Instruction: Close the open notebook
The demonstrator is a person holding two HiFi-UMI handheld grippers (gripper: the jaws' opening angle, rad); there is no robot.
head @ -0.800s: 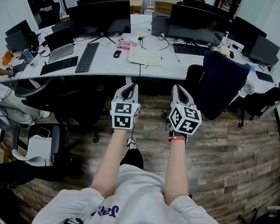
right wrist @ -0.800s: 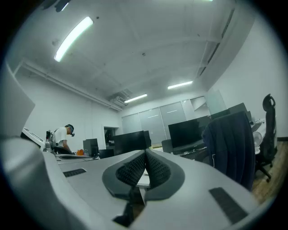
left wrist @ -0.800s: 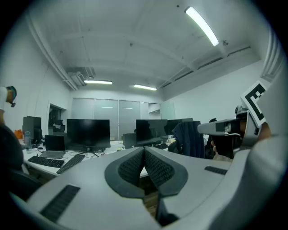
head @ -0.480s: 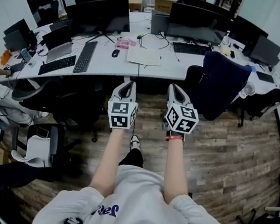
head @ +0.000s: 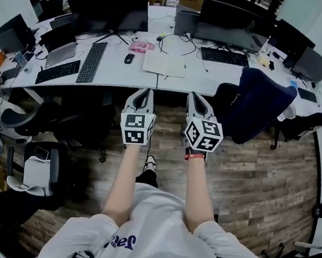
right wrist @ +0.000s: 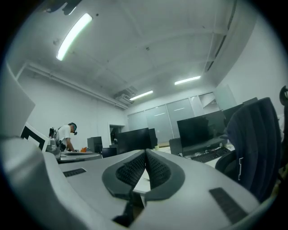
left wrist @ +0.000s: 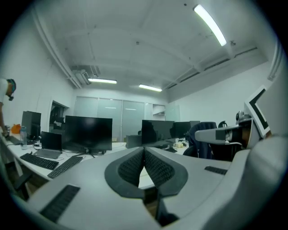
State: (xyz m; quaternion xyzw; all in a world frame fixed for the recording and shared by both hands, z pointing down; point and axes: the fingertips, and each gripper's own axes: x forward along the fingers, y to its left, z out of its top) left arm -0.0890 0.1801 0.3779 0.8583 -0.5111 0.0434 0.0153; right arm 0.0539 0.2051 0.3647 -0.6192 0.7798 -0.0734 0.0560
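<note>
The open notebook lies flat with its white pages up on the long white desk, between a black mouse and a keyboard. Both grippers are held level over the wooden floor, short of the desk's front edge and apart from the notebook. My left gripper is shut with nothing in it, and its ribbed pads meet at the tip. My right gripper is also shut and empty, with its pads pressed together.
Black monitors and keyboards line the desk. A dark blue chair stands right of the grippers, and black chairs crowd the left. A person stands at a far desk.
The desk and notebook have come closer and lower in the head view. Both grippers have moved forward with it, staying side by side and shut.
</note>
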